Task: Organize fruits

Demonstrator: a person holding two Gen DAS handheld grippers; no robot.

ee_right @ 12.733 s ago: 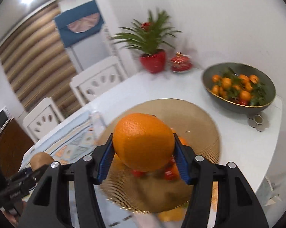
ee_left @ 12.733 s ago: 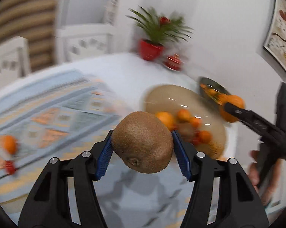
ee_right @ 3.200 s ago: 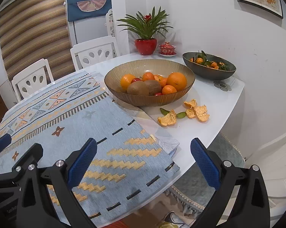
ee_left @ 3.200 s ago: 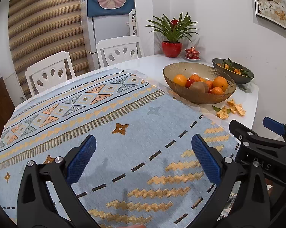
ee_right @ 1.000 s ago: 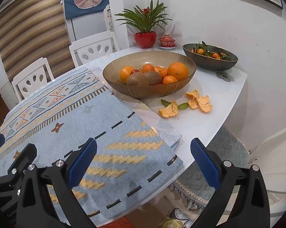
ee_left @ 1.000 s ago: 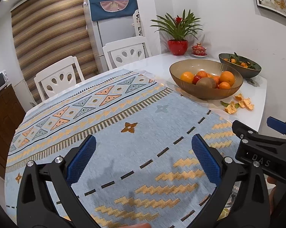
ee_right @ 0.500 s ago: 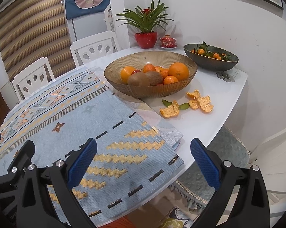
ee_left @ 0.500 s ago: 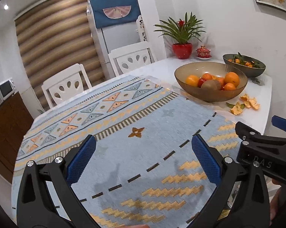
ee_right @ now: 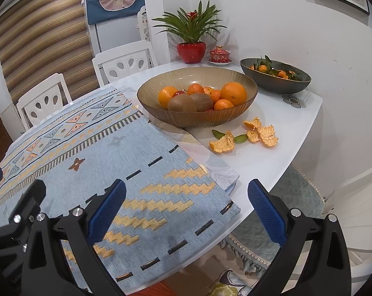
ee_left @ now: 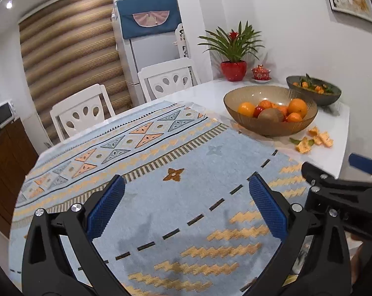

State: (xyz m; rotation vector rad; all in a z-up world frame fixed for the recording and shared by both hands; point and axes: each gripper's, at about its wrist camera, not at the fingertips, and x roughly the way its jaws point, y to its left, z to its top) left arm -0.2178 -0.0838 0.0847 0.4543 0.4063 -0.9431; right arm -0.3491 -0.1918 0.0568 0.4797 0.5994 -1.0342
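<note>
Both claws hang spread and empty above the patterned blue cloth, the left claw beside the right claw, well back from the fruit. The task's things sit together in the amber ribbed bowl on the white desk: oranges, two kiwis and something small and red among them. To my eye the sorting looks finished, since no loose fruit shows on the cloth, so the sensible thing now is to hold both claws level and clear of the desk edge, and check for strays before stopping. The torn orange peel just beside the bowl would need a light pinch if it counts as tidying, which I cannot judge. The right view shows both kiwis side by side, the cloth's near corner and the cushioned seat below the desk; the left view shows only one kiwi clearly, but takes in the far stretch of cloth, the dark cabinet and the microwave.
</note>
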